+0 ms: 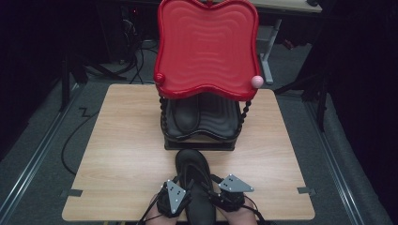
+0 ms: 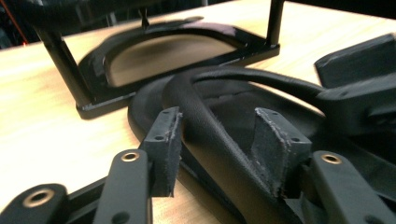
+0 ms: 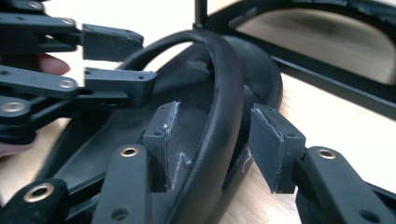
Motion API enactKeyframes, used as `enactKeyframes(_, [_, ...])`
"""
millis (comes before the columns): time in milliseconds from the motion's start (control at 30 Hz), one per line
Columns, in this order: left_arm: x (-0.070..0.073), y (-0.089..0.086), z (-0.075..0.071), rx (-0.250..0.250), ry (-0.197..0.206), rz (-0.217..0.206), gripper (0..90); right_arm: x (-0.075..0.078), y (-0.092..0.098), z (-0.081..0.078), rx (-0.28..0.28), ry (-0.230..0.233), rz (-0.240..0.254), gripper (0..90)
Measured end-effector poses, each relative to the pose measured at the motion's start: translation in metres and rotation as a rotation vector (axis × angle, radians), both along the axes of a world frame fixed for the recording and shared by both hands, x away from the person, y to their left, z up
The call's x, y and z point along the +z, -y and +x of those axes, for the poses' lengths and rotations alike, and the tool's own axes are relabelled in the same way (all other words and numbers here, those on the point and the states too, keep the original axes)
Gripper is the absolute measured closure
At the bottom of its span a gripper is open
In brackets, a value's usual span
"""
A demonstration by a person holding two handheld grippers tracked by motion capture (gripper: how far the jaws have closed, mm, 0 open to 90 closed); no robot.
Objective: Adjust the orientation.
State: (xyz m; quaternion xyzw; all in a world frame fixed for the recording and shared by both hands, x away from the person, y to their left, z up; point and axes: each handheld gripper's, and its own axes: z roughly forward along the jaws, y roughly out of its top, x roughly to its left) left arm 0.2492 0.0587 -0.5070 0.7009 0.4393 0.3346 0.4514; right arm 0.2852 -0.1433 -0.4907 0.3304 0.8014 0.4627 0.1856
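Observation:
A black thong sandal lies on the wooden table, toe toward a two-tier rack. My left gripper is at the sandal's left side. In the left gripper view its jaws stand open, one on each side of the left strap. My right gripper is at the sandal's right side. Its jaws straddle the right strap, which nearly fills the gap between them. The left gripper also shows in the right gripper view, and the right gripper in the left gripper view.
The rack stands mid-table with a red wavy tray on top and a pink ball at one corner. A second black sandal lies on its lower black shelf. Bare wood spreads left and right of the rack.

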Motion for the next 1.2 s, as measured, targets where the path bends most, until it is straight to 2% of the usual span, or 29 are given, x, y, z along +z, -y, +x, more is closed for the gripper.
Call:
enactKeyframes(100, [0.0,-0.002,0.004,-0.021,-0.053,-0.035,47.9,-0.005,0.0,0.009,-0.003,-0.037,-0.001,53.8])
enactKeyframes(133, [0.0,-0.002,0.004,-0.021,-0.053,-0.035,48.0,-0.005,0.0,0.009,-0.003,-0.037,-0.001,53.8])
enactKeyframes(167, [0.0,-0.002,0.005,-0.022,-0.064,-0.035,48.6,-0.006,0.001,0.011,0.011,-0.054,0.011,57.7])
enactKeyframes(267, [0.0,-0.001,0.006,-0.017,-0.066,-0.03,51.0,-0.006,-0.001,0.009,0.021,-0.052,0.003,61.5])
enactKeyframes(367, [0.0,-0.001,0.006,-0.006,-0.055,-0.039,57.6,-0.004,-0.001,0.006,0.018,-0.054,-0.001,69.2])
enactKeyframes(533, [0.003,0.002,-0.001,-0.008,0.008,-0.042,60.1,-0.001,0.001,0.0,0.014,-0.035,-0.002,70.8])
enactKeyframes(600, [0.008,0.004,-0.007,-0.016,0.052,-0.047,60.5,0.006,0.006,-0.009,0.011,-0.002,0.021,70.7])
enactKeyframes(633, [0.011,0.005,-0.011,-0.025,0.074,-0.052,60.5,0.006,0.006,-0.009,0.011,-0.002,0.021,70.7])
enactKeyframes(667, [0.016,0.008,-0.017,-0.034,0.108,-0.06,60.6,0.013,0.012,-0.021,0.008,0.035,0.036,70.7])
enactKeyframes(700, [0.018,0.01,-0.02,-0.04,0.131,-0.055,60.7,0.015,0.015,-0.025,0.008,0.05,0.039,70.7])
enactKeyframes(733, [0.024,0.015,-0.029,-0.055,0.185,-0.037,60.7,0.018,0.017,-0.03,0.006,0.068,0.04,70.8])
enactKeyframes(867, [0.029,0.018,-0.036,-0.072,0.213,-0.049,60.9,0.024,0.026,-0.041,-0.003,0.096,0.069,70.8])
enactKeyframes(933, [0.033,0.021,-0.036,-0.079,0.247,-0.051,61.5,0.03,0.029,-0.048,-0.012,0.142,0.075,70.8])
enactKeyframes(1033, [0.038,0.025,-0.032,-0.082,0.268,-0.064,62.1,0.034,0.032,-0.048,-0.029,0.168,0.083,70.8])
enactKeyframes(1133, [0.042,0.03,-0.027,-0.081,0.282,-0.069,62.7,0.037,0.034,-0.044,-0.045,0.174,0.088,70.9])
enactKeyframes(1167, [0.045,0.035,-0.018,-0.088,0.299,-0.067,62.8,0.04,0.039,-0.039,-0.063,0.187,0.096,71.3])
enactKeyframes(1200, [0.045,0.035,-0.018,-0.088,0.299,-0.067,62.9,0.04,0.039,-0.039,-0.063,0.187,0.096,71.3])
